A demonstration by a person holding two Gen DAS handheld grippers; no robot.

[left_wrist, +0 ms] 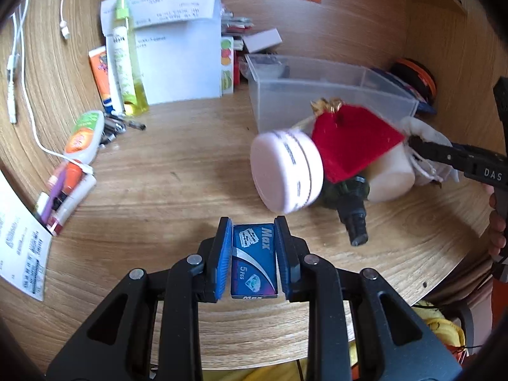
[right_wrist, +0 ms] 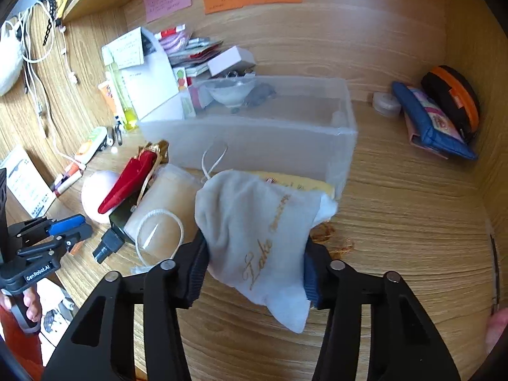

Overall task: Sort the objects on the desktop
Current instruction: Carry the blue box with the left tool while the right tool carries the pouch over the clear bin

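White cloth pouch [right_wrist: 263, 241] with gold script sits pinched between the jaws of the right gripper [right_wrist: 254, 273]; the pads press its two sides and its lower corner hangs free below them, off the table [right_wrist: 412, 206].

The relation that matters: the clear plastic bin [right_wrist: 254, 133] lies straight ahead of these jaws and just beyond the pouch, open top facing up, long axis running across the view. Judged next move: carry forward over the near wall, then release.

Left gripper [left_wrist: 254, 254] has its jaws narrow on a small blue blade box [left_wrist: 253, 258], long axis along the fingers. From there the bin [left_wrist: 317, 95] lies ahead and to the right, past the white round jar [left_wrist: 285, 171] and red pouch [left_wrist: 352, 139].

The right hand is nearer the bin.
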